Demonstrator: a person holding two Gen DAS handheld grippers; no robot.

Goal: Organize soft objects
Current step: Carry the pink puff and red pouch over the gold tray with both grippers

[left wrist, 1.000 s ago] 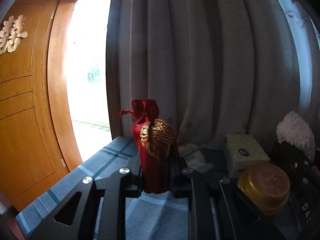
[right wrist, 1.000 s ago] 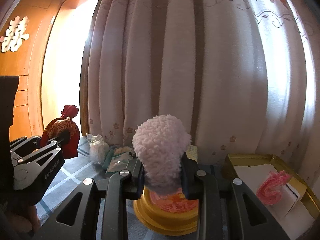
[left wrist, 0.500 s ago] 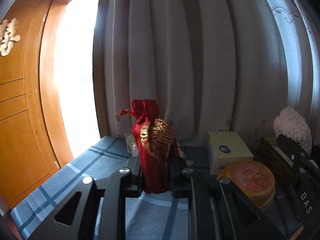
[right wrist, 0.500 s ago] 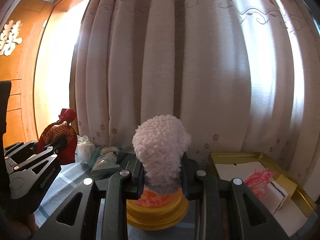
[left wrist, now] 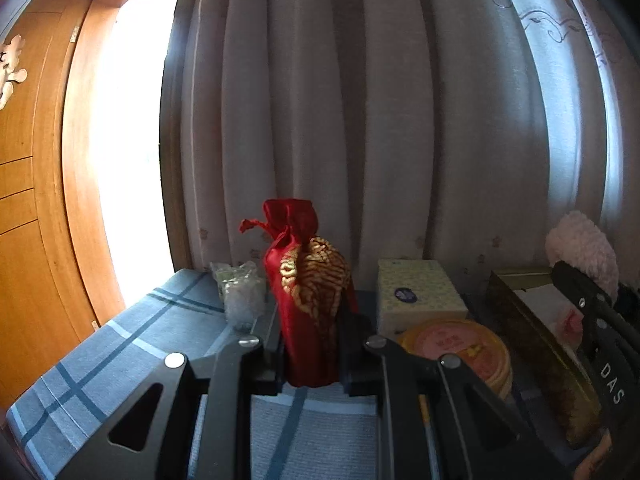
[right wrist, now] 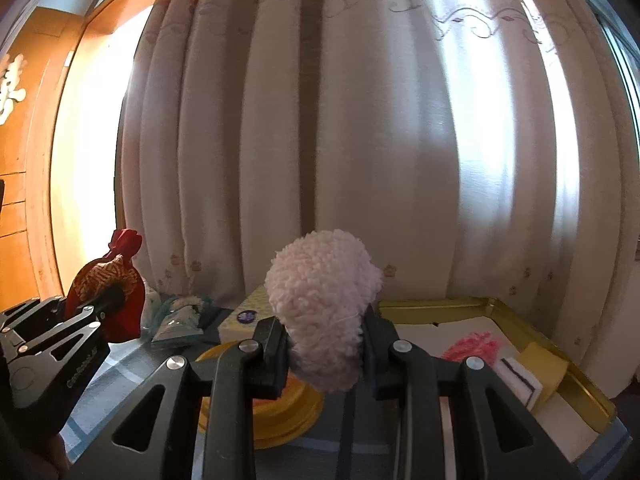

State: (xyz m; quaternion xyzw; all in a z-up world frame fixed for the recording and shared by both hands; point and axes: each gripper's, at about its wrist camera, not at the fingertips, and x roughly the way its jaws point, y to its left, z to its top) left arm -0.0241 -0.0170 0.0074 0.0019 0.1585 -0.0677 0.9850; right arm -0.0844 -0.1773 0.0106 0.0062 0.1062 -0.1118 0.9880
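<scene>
My left gripper (left wrist: 312,364) is shut on a red satin drawstring pouch (left wrist: 308,292) with gold embroidery, held upright above the blue plaid cloth (left wrist: 132,344). From the right wrist view the same pouch (right wrist: 108,292) shows at the left in the left gripper (right wrist: 100,304). My right gripper (right wrist: 324,356) is shut on a fluffy pale pink ball (right wrist: 324,304), squeezed between the pads. That ball (left wrist: 580,248) also appears at the right edge of the left wrist view. A gold-rimmed tray (right wrist: 560,364) lies to the right, holding white pads and a pink tuft (right wrist: 472,348).
A round yellow tin (left wrist: 460,352) with a pink lid sits below the ball (right wrist: 264,400). A pale tissue box (left wrist: 416,296) stands behind it. Clear plastic packets (left wrist: 240,292) lie by the curtain (right wrist: 360,140). A wooden door (left wrist: 32,200) is at the left.
Both grippers have shifted right along the table with their loads; the tray, tin and tissue box have come further into view. Both grips are unchanged.
</scene>
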